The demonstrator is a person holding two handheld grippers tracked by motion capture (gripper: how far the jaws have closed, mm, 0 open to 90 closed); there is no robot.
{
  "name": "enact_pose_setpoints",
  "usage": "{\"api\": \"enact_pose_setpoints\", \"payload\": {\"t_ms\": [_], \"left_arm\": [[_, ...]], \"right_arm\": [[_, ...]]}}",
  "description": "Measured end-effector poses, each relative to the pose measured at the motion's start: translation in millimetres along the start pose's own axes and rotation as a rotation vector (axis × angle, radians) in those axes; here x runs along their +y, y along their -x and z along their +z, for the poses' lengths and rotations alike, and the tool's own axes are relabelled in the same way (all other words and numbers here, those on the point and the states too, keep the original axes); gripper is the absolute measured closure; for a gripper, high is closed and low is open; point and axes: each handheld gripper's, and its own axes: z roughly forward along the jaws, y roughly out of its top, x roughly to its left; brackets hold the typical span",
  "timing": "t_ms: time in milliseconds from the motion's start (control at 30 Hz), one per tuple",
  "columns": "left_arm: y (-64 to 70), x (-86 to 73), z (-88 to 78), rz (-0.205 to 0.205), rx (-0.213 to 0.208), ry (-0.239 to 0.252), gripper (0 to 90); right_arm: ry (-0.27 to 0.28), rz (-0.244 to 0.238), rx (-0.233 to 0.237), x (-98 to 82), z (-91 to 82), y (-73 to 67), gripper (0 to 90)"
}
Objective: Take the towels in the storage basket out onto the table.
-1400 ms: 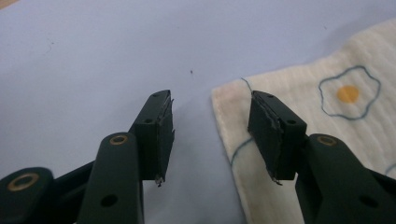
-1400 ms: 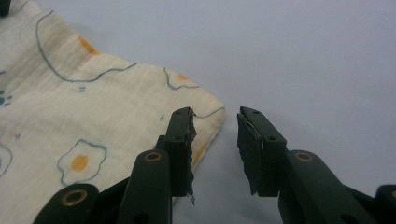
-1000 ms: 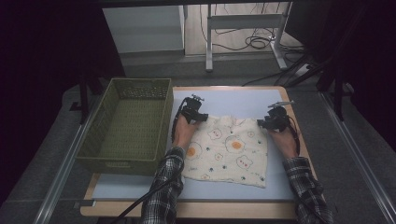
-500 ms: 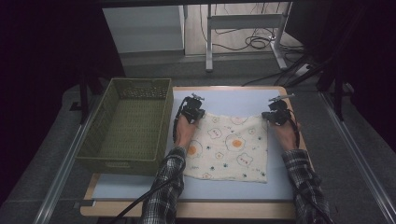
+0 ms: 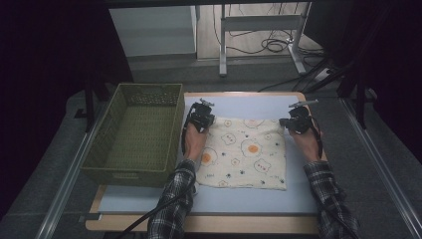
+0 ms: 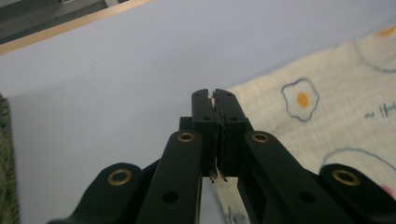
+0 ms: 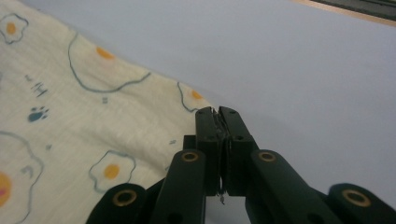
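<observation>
a cream cloth (image 5: pixel 246 154) printed with fried eggs and little paw marks lies spread flat on the pale blue counter (image 5: pixel 249 199), roughly in the middle and a bit toward the right side, its near edge well short of the counter's front edge. the left gripper (image 5: pixel 201 117) sits at the cloth's far left corner, and in the left gripper view the two black fingers (image 6: pixel 204 108) are pressed together with a thin sliver of pale fabric caught between their tips, so it is pinching that corner of the cloth. the right gripper (image 5: pixel 294 120) sits at the far right corner; in the right gripper view its fingers (image 7: pixel 208 122) are likewise pressed together right at the cloth's edge, with what looks like a bit of fabric nipped between them. the cloth between the two grippers looks fairly taut along its far edge, with the far edge of the counter a little way beyond. both hands come in from the front, the left hand (image 5: pixel 194 142) resting over the cloth's left edge and the right hand (image 5: pixel 306 142) just off its right edge, each with a plaid sleeve (image 5: pixel 171 209) behind it. a green woven basket (image 5: pixel 137 132) stands along the counter's left edge, just beside the left gripper but apart from the cloth. the counter's wooden rim (image 5: pixel 199 225) shows along the front.
</observation>
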Motion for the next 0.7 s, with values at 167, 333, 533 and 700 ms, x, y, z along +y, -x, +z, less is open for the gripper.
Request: {"api": "enact_pose_setpoints", "payload": {"t_ms": [167,333,533,700], "left_arm": [[8.8,-13.4,-13.7,0.018,-0.005,0.002,88.3],[18.3,-29.6,-23.0,0.005,-0.022,0.010,88.1],[27.4,-46.7,-35.5,-0.045,-0.092,0.047,88.0],[32.5,-58.3,-47.5,-0.047,-0.111,0.047,88.0]], "right_arm": [[0.025,-0.006,0.029,-10.5,-17.5,-4.9,87.4],[0.044,-0.009,0.058,-23.7,-32.1,-10.9,87.5],[0.053,-0.026,0.083,-40.8,-46.5,-19.3,87.5],[0.054,-0.026,0.106,-56.4,-56.6,-25.9,87.4]]}}
